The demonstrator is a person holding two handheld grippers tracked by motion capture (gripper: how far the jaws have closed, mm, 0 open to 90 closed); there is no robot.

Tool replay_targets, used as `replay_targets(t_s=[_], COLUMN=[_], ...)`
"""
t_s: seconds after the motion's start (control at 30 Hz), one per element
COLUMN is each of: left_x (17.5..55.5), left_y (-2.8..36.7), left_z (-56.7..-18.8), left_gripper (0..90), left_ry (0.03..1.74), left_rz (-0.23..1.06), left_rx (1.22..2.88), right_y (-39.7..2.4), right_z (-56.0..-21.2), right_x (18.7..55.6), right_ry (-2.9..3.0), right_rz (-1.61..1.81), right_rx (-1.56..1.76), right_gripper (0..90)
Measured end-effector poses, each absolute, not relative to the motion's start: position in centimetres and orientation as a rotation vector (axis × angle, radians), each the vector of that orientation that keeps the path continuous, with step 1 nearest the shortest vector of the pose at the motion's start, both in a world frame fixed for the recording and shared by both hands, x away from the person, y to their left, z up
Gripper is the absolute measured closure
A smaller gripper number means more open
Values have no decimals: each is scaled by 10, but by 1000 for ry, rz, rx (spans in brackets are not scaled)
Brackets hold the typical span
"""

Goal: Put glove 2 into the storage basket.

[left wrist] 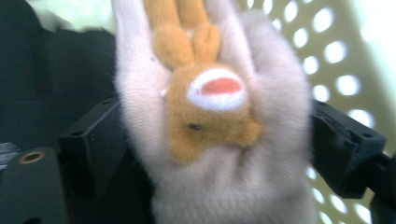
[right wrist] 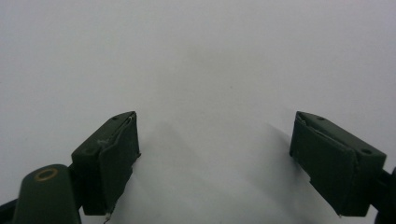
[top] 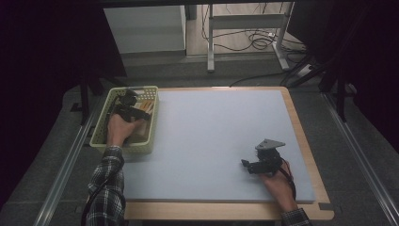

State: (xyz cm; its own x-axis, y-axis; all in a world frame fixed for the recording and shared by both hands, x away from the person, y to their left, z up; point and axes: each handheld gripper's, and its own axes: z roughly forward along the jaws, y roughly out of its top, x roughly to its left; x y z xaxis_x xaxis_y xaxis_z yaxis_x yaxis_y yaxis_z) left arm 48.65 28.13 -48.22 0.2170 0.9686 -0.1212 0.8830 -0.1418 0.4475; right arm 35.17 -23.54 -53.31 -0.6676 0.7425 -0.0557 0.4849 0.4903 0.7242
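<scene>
Lab-like recording space: dark curtains point(top: 42, 56), floor cables point(top: 254, 40), padded table point(top: 211, 141).

In the left gripper view the plush toy point(left wrist: 210, 121) was blurred and ran off the top and bottom edges, so its full shape could not be told, and whether the left claw point(left wrist: 210, 154) pressed on it was unclear. In the high view, the contents of the basket point(top: 101, 127) were too small and partly hidden under the hand point(top: 118, 129).
</scene>
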Motion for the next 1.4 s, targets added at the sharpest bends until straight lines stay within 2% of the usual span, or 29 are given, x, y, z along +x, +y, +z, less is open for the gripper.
replay_targets(t_s=[0.23,0.33,0.43,0.53,0.63,0.67,0.7,0.77,0.87,1.17,1.4], left_x=[474,472,469,467,465,465,465,467,472,475,468], left_y=[293,295,297,301,305,306,306,306,298,287,297], left_z=[-472,-474,-473,-470,-469,-470,-471,-474,-482,-485,-480], left_gripper=[261,256,210,221,342,415,415,496,552,576,428], left_ry=[1649,1615,1586,1580,1617,1621,1624,1616,1605,1595,1597], left_rz=[274,245,238,265,308,312,308,271,226,211,288], left_rx=[2010,2014,1999,1994,1987,1980,1973,1990,2040,2067,2039], right_y=[-235,-235,-235,-235,-235,-235,-235,-235,-235,-235,-235], right_z=[-533,-533,-533,-533,-533,-533,-533,-533,-533,-533,-533], right_x=[352,352,352,352,352,352,352,352,352,352,352], right_ry=[2378,2378,2378,2378,2378,2378,2378,2378,2378,2378,2378], right_rz=[986,986,986,986,985,985,985,985,986,987,985], right_rx=[1026,1026,1026,1026,1026,1026,1026,1026,1026,1026,1026], right_gripper=[152,152,152,152,152,152,152,152,152,152,152])
